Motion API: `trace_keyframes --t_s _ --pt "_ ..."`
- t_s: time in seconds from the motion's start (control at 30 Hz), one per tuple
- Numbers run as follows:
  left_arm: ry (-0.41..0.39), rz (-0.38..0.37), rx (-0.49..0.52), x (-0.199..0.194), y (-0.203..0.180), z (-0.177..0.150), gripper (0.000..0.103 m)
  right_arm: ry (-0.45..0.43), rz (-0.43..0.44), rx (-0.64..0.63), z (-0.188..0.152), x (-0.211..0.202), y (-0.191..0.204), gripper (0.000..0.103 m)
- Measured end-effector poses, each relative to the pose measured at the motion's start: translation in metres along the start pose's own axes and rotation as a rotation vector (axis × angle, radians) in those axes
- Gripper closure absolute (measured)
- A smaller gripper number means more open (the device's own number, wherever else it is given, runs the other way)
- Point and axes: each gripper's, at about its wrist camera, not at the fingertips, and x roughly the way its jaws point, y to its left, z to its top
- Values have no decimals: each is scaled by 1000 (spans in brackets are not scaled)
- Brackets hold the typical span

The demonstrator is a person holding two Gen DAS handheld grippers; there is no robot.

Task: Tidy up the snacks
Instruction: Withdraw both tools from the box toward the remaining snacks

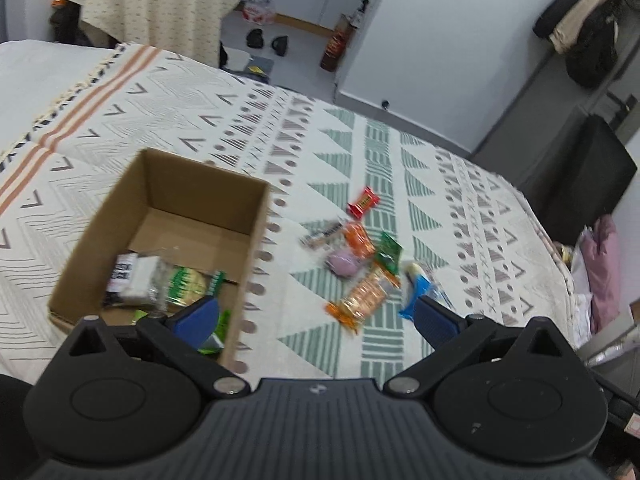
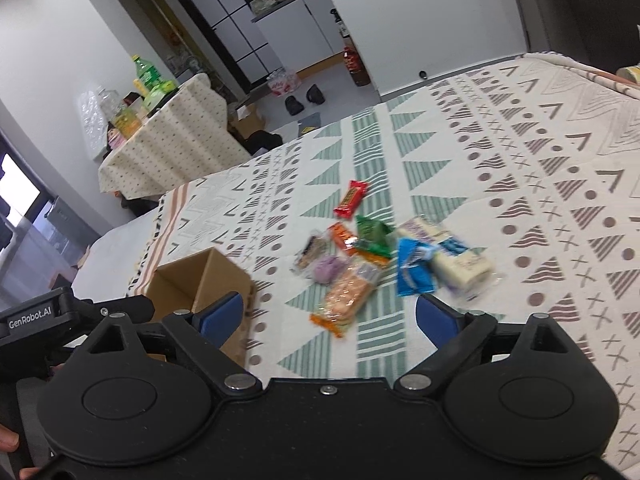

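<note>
The job is to put the snacks away, and it looks partly done. An open brown cardboard box (image 1: 168,216) sits on the bed, on a white patterned blanket with green and grey triangles (image 1: 328,128). Some snacks are already inside the box: a green and white packet (image 1: 188,284) and a black and white packet (image 1: 122,272) lie at the bottom. More snacks lie in a small pile on the blanket, just beside the box on its right side. There is a long orange cracker packet (image 1: 362,294), a red candy bar wrapper (image 1: 363,202), a small green packet (image 1: 387,257), a smaller orange packet (image 1: 358,238), a soft purple round snack (image 1: 342,262), a blue wrapper (image 2: 414,268) and a see-through pack of white sticks (image 2: 448,256). The left gripper (image 1: 316,314) hangs over the near corner of the box with its jaws spread wide and nothing in them. The right gripper (image 2: 328,316) is over the blanket, near the pile, and its jaws are spread wide and empty too. So I think this is the step between two snacks: no snack is being carried. The next move is probably to pick one from the pile. The long orange cracker packet is the closest to both grippers. The gripper should come down with one jaw on each long side, squeeze softly so the crackers do not break, then lift it over the box wall and let go.
</note>
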Motion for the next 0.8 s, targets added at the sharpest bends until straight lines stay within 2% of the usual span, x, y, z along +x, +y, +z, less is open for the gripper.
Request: trace_keyframes --t_s 0.37,0.43,0.63,0.8 --pt "58 -13 88 28 -38 -6 0 1 -7 22 6 2 -34 12" --pt "60 -1 101 34 -42 -6 1 10 5 37 6 6 -40 19" --pt "79 -7 137 57 -49 -7 3 21 28 96 7 23 -53 31" --pt "83 -18 162 76 -54 -5 8 38 39 123 9 41 -61 34"
